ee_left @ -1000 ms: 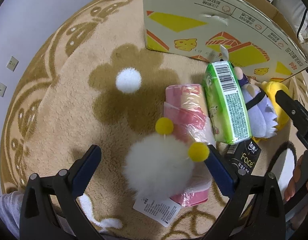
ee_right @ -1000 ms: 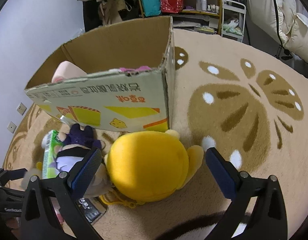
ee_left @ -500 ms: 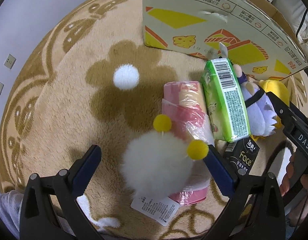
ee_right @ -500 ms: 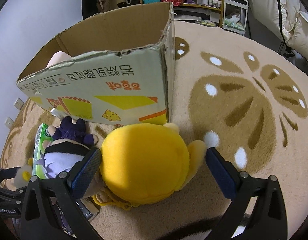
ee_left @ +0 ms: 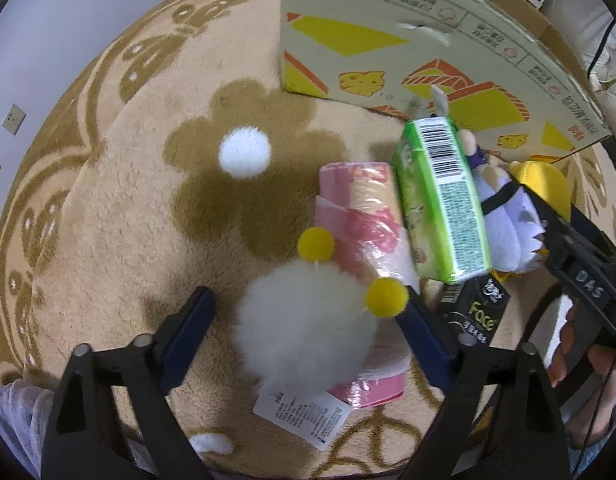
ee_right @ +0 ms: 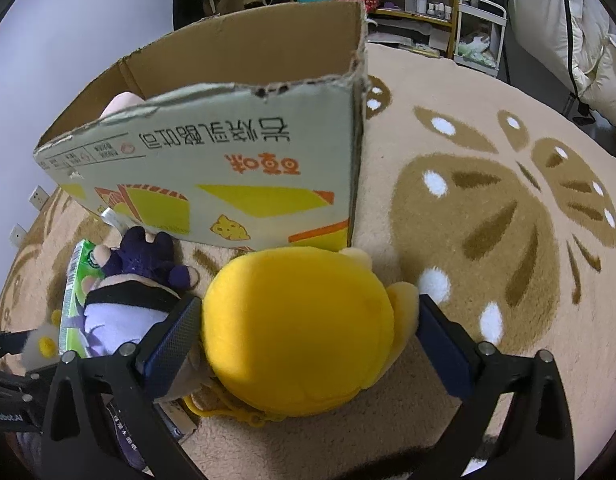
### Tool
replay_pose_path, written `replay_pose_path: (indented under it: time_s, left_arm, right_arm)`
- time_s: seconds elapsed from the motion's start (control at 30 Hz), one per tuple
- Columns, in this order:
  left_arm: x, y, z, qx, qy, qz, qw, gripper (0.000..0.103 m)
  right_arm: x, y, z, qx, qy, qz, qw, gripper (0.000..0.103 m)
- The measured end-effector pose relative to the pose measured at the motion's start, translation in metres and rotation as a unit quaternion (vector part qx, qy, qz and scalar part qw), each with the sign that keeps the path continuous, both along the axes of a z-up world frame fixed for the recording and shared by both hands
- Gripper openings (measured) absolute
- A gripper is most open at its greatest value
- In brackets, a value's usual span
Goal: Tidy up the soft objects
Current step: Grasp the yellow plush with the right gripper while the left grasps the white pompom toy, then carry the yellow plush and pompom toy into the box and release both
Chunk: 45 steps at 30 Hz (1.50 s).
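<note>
Two grippers work over a tan rug [ee_left: 120, 216] with brown flower shapes. The left gripper [ee_left: 308, 322] points almost straight down over a white fluffy toy [ee_left: 304, 324] with two yellow pompoms; its jaws are closing with the toy between them, the right pad brushing the fluff and the left pad apart from it, so the toy is not yet clamped. The toy lies at 6 o'clock in the left wrist view, on top of a pink packet [ee_left: 360, 224]. At 3 o'clock of the packet lies a green tissue pack [ee_left: 444, 200], then a purple doll [ee_left: 504, 236]. A cardboard box [ee_left: 408, 28] stands at 12 o'clock. The right gripper [ee_right: 308, 340] straddles a yellow plush [ee_right: 296, 332], its left pad touching the plush and its right pad at the ear; I cannot tell whether it is squeezing. The plush sits just below the box corner, at 6 o'clock in the right wrist view.
</note>
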State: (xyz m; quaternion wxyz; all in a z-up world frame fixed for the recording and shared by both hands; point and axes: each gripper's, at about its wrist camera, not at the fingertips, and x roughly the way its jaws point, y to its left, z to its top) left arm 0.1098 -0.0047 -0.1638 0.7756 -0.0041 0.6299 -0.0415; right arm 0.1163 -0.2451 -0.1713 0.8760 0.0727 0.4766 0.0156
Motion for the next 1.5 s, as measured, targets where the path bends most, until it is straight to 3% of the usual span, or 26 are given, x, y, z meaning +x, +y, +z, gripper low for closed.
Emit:
replay_pose_path:
  time_s: [0.17,0.33,0.43,0.77,0.93,1.1,1.27,1.5]
  left_arm:
    - [-0.002,-0.008,0.009,-0.009,-0.024,-0.016,0.9995,0.038]
    - [-0.003,-0.010,0.016,-0.016,-0.037,-0.025,0.9989,0.017]
    - [-0.002,-0.006,0.020,-0.016,-0.040,-0.017,0.9989,0.010]
    - [-0.003,-0.005,0.024,-0.006,-0.052,-0.030,0.9982,0.006]
    - [-0.003,0.001,0.035,-0.014,-0.069,-0.011,0.9974,0.006]
    - [-0.002,0.013,0.052,-0.009,-0.111,0.021,0.9936,0.006]
    - [-0.006,0.012,0.072,-0.007,-0.160,0.016,0.9869,0.006]
    - [-0.004,0.007,0.104,-0.026,-0.239,0.010,0.9707,0.006]
  right_arm:
    - [0.001,-0.002,0.001,0.009,0.001,0.004,1.000,0.098]
    - [0.000,-0.005,0.003,0.014,0.000,0.002,1.000,0.093]
    - [-0.002,-0.006,0.004,0.015,-0.002,0.001,1.000,0.089]
    - [-0.007,-0.006,0.010,0.028,-0.008,-0.011,1.000,0.087]
    - [-0.011,-0.010,0.020,0.039,-0.027,-0.019,0.999,0.087]
    - [-0.018,-0.015,0.032,0.063,-0.047,-0.030,0.996,0.087]
    - [-0.032,-0.016,0.051,0.086,-0.081,-0.036,0.992,0.087]
    - [-0.044,-0.024,0.082,0.114,-0.129,-0.038,0.984,0.087]
